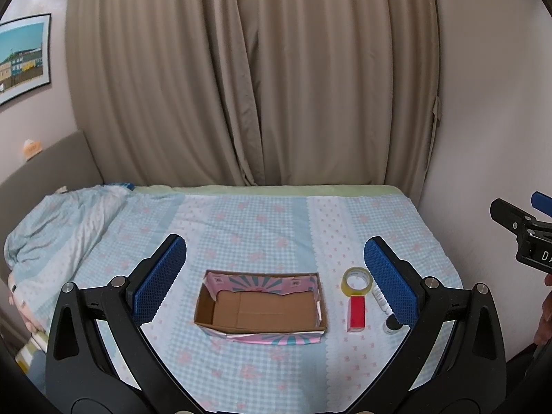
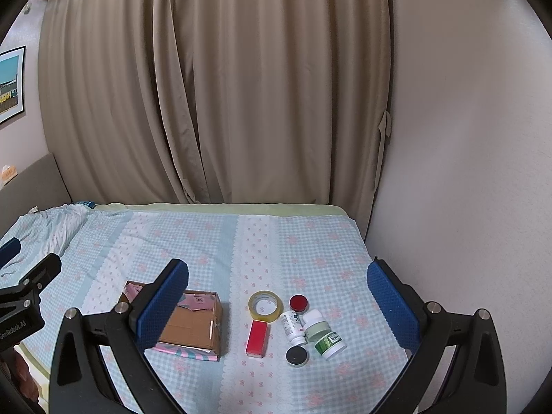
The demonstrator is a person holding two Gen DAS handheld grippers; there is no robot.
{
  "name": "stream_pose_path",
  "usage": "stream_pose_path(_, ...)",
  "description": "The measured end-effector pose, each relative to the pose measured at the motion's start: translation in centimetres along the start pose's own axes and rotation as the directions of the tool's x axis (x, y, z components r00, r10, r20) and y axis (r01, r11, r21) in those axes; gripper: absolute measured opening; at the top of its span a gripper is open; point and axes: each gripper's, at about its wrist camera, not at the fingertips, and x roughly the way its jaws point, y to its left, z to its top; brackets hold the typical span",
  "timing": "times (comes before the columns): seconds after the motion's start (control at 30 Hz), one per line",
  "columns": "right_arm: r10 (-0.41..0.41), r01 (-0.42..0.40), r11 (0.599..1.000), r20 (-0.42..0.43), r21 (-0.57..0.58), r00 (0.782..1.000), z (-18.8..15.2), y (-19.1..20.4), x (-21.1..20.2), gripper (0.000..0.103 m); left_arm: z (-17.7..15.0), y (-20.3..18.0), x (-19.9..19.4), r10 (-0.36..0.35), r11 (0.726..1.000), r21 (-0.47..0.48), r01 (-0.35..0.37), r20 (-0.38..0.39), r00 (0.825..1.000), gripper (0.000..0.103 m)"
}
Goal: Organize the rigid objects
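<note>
We hold the left hand-held gripper (image 1: 276, 276) and the right hand-held gripper (image 2: 277, 296) above the bed (image 2: 207, 234), each with its fingers spread wide and gripping nothing. The cardboard box (image 1: 260, 307) sits open, and beside it lie the tape roll (image 2: 265, 305), red box (image 2: 257, 339) and small bottles (image 2: 322, 334).

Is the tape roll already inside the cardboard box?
No, the tape roll lies on the bedsheet to the right of the box, beside the red carton.
</note>
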Motion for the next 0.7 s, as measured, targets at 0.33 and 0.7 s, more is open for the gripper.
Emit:
stream_pose_path(0.33, 0.001, -0.001, 1.000, 0.001, -0.002, 1.000, 0.03, 0.15, 0.12, 0.103, 0.11, 0.16, 0.12, -0.002, 1.000, -0.002, 0.002, 0.000, 1.000, 0.102)
stream_pose_path(0.7, 0.000, 0.000, 1.000, 0.001, -0.001, 1.000, 0.07, 0.11, 0.08, 0.103, -0.03, 0.21, 0.16, 0.005, 1.000, 0.004, -0.005, 0.005, 1.000, 0.102)
